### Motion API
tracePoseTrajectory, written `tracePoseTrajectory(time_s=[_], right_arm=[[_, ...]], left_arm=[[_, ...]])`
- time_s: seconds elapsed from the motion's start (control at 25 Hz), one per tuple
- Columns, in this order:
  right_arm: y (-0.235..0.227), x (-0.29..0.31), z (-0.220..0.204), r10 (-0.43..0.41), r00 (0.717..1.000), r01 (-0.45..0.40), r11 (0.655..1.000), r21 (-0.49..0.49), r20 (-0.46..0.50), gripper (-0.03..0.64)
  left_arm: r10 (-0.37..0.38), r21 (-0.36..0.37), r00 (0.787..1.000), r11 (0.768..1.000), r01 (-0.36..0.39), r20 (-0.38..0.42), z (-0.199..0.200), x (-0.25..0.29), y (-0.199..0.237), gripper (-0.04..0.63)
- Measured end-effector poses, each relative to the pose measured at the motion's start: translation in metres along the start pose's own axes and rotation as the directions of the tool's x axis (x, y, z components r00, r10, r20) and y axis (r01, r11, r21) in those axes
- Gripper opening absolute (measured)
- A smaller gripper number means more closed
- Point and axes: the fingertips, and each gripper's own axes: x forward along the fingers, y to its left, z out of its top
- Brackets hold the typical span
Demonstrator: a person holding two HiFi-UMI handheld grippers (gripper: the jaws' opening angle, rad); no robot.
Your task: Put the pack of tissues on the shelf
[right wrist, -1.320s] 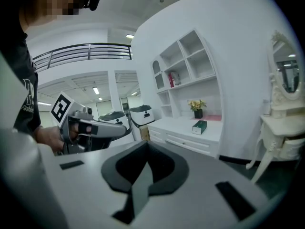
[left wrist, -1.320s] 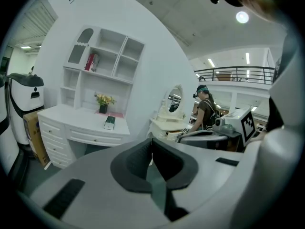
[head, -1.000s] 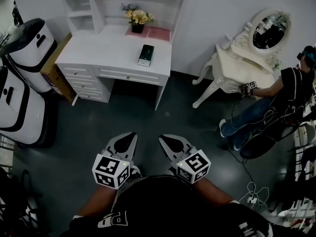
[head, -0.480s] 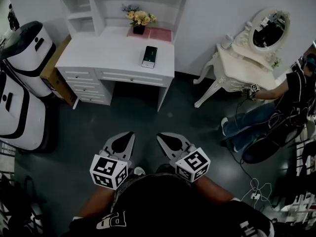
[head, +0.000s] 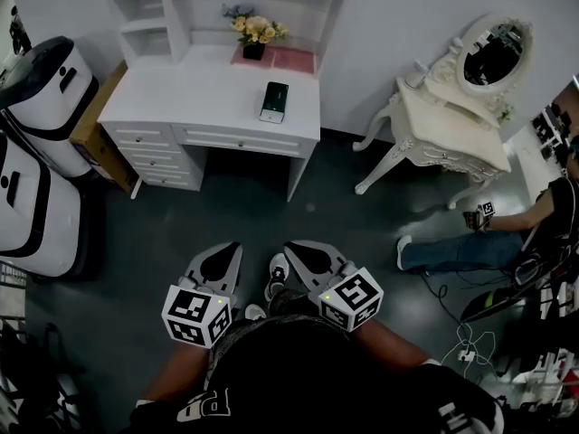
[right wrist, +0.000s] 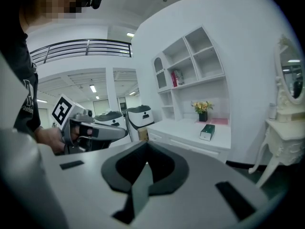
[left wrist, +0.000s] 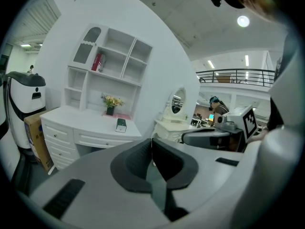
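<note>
The pack of tissues [head: 274,102], dark green with a white end, lies on the white desk [head: 194,98], in front of a pot of flowers [head: 256,34]. The white shelf unit [head: 145,12] rises from the back of the desk. The left gripper view also shows the tissues [left wrist: 121,124] and the shelf [left wrist: 112,56]. The right gripper view shows the same pack of tissues [right wrist: 207,131] under the shelf [right wrist: 190,61]. My left gripper [head: 230,246] and right gripper [head: 290,246] hang side by side over the dark floor, well short of the desk. Both are shut and hold nothing.
A white vanity table with an oval mirror [head: 452,120] stands right of the desk. A person [head: 507,242] sits on the floor beside it, with cables [head: 466,351] nearby. Two white-and-black machines [head: 36,89] and a cardboard box [head: 90,125] stand left of the desk.
Both grippers have shifted a little toward the desk as I step, and a shoe now shows between them. The person at the right has dropped lower, away from the vanity table.
</note>
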Motion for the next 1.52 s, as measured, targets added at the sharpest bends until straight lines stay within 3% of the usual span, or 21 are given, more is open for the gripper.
tracePoseTrajectory(time_s=[0.8, 1.52], right_arm=[[-0.069, 0.039, 0.013, -0.026, 0.997, 0.019, 0.995, 0.102, 0.071, 0.009], [-0.153, 0.096, 0.041, -0.047, 0.998, 0.043, 0.996, 0.084, 0.046, 0.009]], left_arm=[[0.023, 0.049, 0.998, 0.999, -0.020, -0.062, 0.018, 0.055, 0.022, 0.015], [-0.023, 0.033, 0.996, 0.999, 0.025, -0.083, 0.053, 0.148, 0.061, 0.015]])
